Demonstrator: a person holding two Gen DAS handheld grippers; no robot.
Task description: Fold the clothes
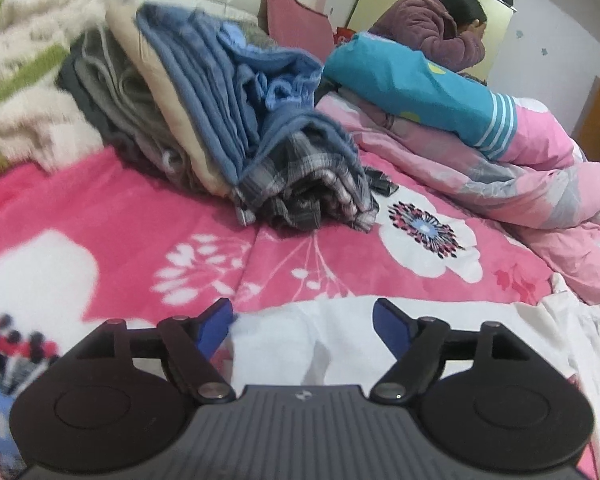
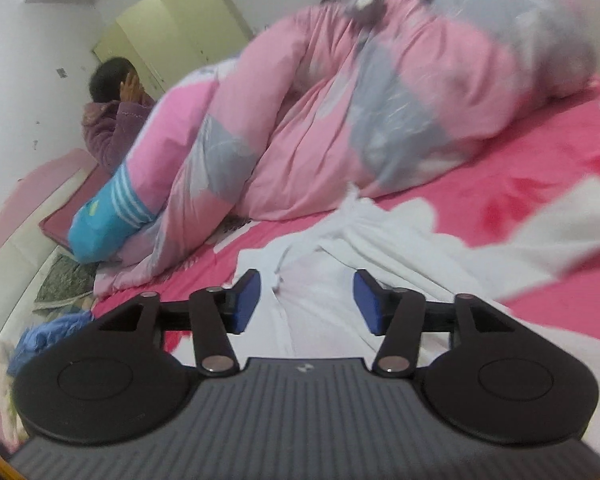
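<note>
My left gripper (image 1: 304,320) hangs with its jaws spread wide and nothing between the blue pads (image 1: 388,322); under them lies the white garment (image 1: 340,328), flat on the pink floral blanket (image 1: 140,216). My right gripper (image 2: 306,300) is parted too, less widely, pads clear of the cloth, and it looks down on the same white garment (image 2: 324,280), whose bunched, wrinkled end points toward the quilt (this view is blurred, so I cannot read the folds).

Beyond the left gripper sits a leaning stack of folded clothes (image 1: 236,120), blue on top, plaid at the near edge. To its right a pink and grey quilt (image 1: 520,176) is heaped, with a teal pillow (image 1: 412,88) on it. Behind that, a person in a purple jacket (image 1: 432,28) sits with a hand at the face.
</note>
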